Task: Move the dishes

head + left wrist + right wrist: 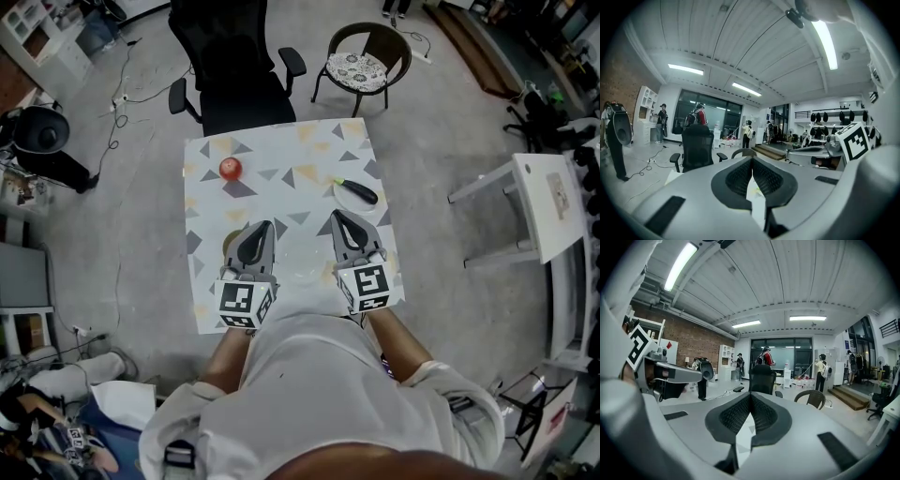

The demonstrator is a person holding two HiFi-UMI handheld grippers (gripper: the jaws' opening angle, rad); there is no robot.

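I see both claws held above the near half of the table (281, 150), side by side and pointing away from me. The left claw (262, 226) is closed: in the left gripper view its two dark, ribbed rubber pads meet at the tips, leaving only a thin wedge-shaped gap lower down with nothing in it. The right claw (337, 218) is the same in the right gripper view, with its pads together at the tip and nothing held. Both claw bodies are smooth grey plastic.

The table is square and covered by a white cloth printed with grey and pale yellow triangles. On its right side, just beyond the right claw's tip, sits a small round white plate (341, 196). A long, dark, glossy vegetable (359, 192) lies across it, with its long axis running from far-left to near-right. Its green stem end points far-left.

A round red apple (230, 169) sits alone on the far left of the cloth, well apart from the plate. Something round and yellowish (230, 240) peeks out beside the left claw, but I cannot tell what it is.

Beyond the table stand a black mesh office chair (234, 75) and a dark round-backed chair with a patterned cushion (357, 67).
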